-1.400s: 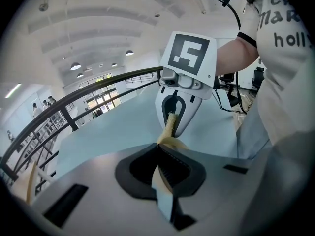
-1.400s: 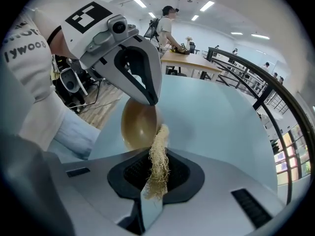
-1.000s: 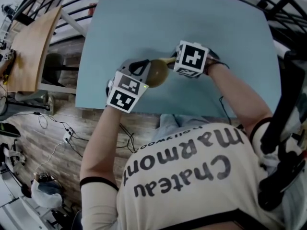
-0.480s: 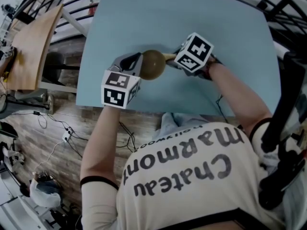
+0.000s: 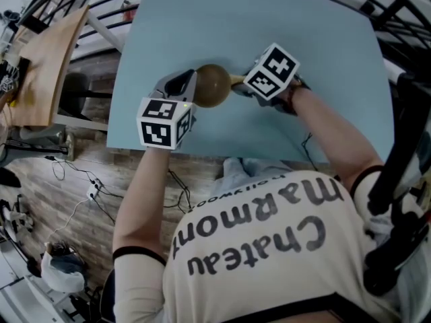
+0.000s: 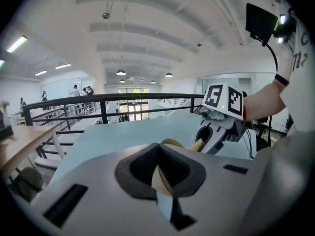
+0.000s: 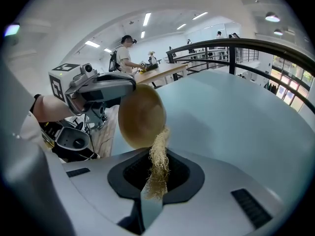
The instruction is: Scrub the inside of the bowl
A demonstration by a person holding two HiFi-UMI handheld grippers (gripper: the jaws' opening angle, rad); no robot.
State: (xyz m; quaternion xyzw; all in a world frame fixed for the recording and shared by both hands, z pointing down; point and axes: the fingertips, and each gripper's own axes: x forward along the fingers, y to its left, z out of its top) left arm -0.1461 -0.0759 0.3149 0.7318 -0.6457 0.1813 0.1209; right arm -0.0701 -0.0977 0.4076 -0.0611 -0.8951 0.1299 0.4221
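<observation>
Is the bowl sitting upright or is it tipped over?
Tipped on its side: the left gripper is shut on the rim of the brown bowl, whose rounded outside faces the head view.

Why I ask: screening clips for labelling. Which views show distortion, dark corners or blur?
Head view: evenly lit, wide-angle bend curving edges of the pale blue table. Left gripper view: black corners, bowed black railing, glaring ceiling lamps. Right gripper view: black corners too; tan round bowl and straw-coloured fibre scrubber sharp.

Left gripper [image 5: 191, 86] carried bowl [image 5: 212, 85] up-frame, rolling its cube over; right gripper [image 5: 240, 83] rolled in place, cube turned diagonal.
</observation>
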